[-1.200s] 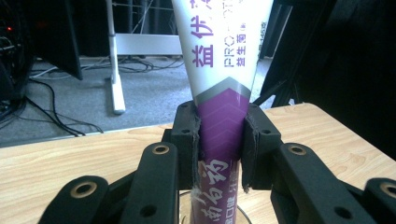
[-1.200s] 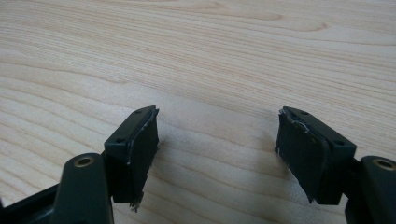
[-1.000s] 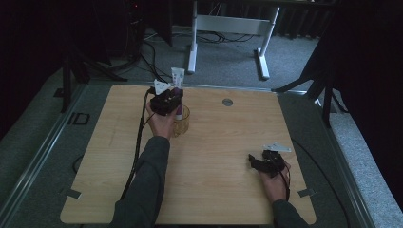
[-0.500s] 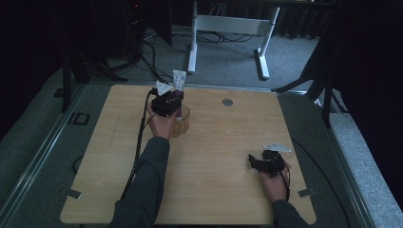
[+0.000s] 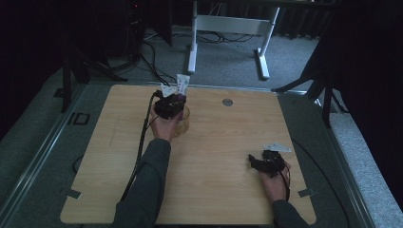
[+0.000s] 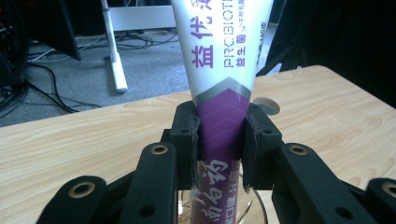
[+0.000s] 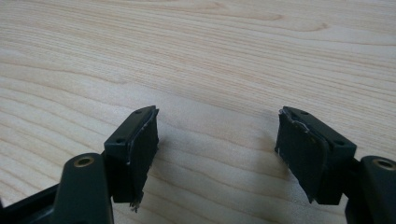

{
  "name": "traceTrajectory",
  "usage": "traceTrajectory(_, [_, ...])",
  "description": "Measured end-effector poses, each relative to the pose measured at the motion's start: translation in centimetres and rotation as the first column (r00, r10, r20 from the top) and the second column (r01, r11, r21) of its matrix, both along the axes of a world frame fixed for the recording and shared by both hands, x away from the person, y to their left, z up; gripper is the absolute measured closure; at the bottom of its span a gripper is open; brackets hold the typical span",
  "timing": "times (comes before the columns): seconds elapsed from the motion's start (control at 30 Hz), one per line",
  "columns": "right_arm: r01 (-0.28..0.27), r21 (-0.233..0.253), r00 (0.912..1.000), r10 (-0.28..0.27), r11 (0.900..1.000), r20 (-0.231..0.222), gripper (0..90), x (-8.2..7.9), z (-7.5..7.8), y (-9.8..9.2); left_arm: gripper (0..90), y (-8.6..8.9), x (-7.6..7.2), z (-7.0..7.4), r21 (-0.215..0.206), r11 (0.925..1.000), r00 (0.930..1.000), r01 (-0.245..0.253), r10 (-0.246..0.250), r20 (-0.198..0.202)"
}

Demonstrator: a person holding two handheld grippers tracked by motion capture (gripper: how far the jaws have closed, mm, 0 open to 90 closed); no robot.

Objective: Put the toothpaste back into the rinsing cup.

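The tube (image 6: 217, 93) — white above, purple below, printed with "PROBIOTIC" and Chinese characters — stands upright with its lower end down inside a clear glass (image 5: 182, 121) near the far left of the table (image 5: 228, 180). The left gripper (image 6: 219, 140) has its jaws pressed against the tube's purple band from both sides, just above the glass rim, so it is closed on the tube and nothing else. In the high view a second white tube (image 5: 166, 90) seems to lean beside the first one (image 5: 182, 83) at the same spot, though that picture is too dim to be sure. The step in hand looks like setting the tube into the glass, with the tube already well down in it. The next move would call for spreading the jaws gently and drawing the gripper straight up and away, so the tube is not dragged along and the glass is not tipped. The right gripper (image 7: 215, 140) rests low over bare wood near the table's front right corner — its jaws stand wide apart and hold nothing. By count: two grippers, one glass, one tube for certain and perhaps a second, one table, and one small round grommet (image 5: 227, 102) near its far edge.
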State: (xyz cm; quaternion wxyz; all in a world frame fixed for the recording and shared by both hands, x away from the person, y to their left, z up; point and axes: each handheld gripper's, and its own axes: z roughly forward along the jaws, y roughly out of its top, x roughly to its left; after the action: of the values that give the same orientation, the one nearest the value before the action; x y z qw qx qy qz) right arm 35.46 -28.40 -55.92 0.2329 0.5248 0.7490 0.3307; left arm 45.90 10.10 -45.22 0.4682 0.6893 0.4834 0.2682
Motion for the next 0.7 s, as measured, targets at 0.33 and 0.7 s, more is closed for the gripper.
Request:
traceTrajectory(0.33, [0.0,0.0,1.0,0.0,1.0,0.0,29.3,0.0,0.0,0.0,69.4,-0.2,0.0,-0.6,0.057,0.9983,0.9997,0.014,-0.012,-0.02])
traceTrajectory(0.7, [0.0,0.0,1.0,0.0,1.0,0.0,29.3,0.0,0.0,0.0,69.1,0.5,-0.2,-1.6,0.071,0.9975,0.9989,0.0,0.004,-0.047])
